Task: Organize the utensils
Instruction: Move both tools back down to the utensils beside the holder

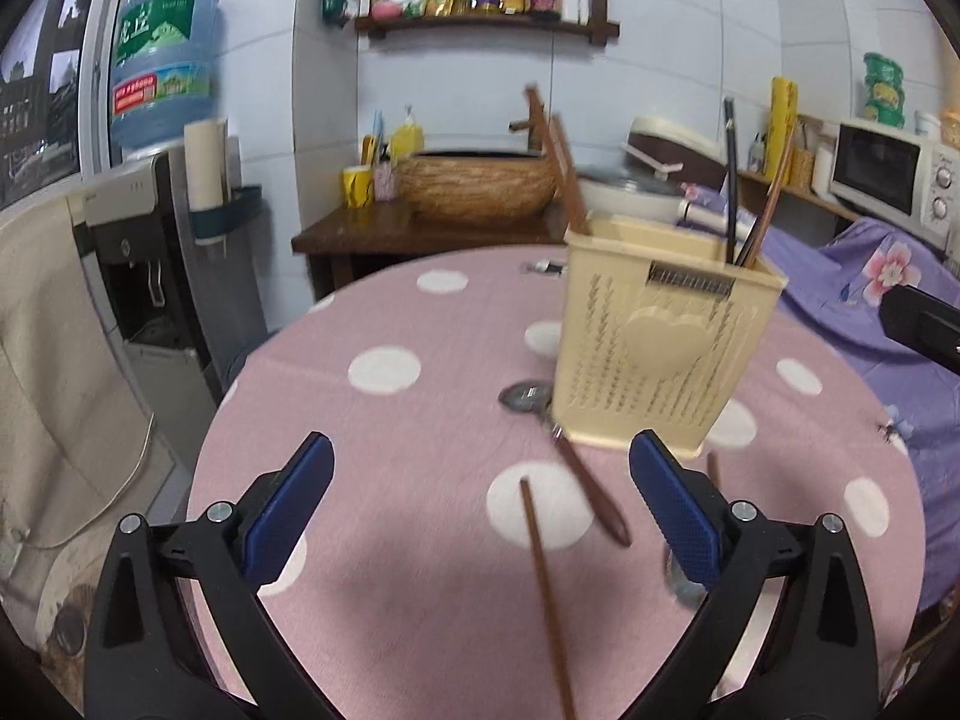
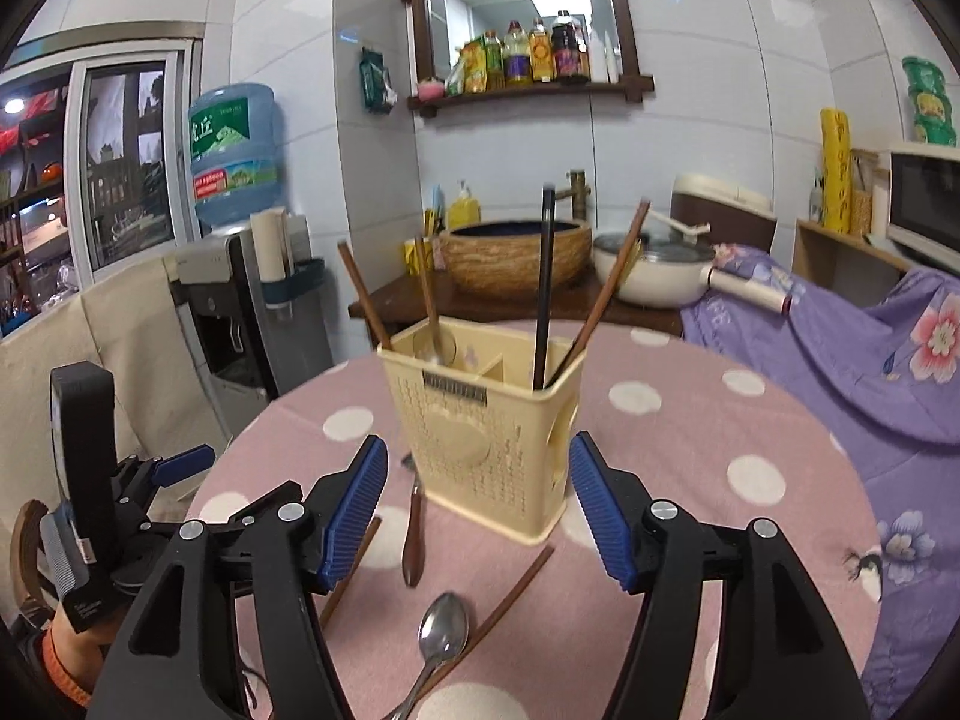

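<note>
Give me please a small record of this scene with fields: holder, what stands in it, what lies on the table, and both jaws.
holder: cream plastic utensil holder, upright on the pink dotted tablecloth
in holder: brown chopsticks, one black stick, and a brown-handled utensil
on table: metal spoon, brown chopstick, brown-handled utensil, another chopstick
left gripper: jaws open, nothing between
right gripper: jaws open, nothing gripped

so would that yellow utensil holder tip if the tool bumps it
Probably. The utensil holder looks like thin perforated plastic, likely light. It stands tall on a narrower base, and the chopsticks lean out above its rim, so a push up high would likely tip it.
</note>
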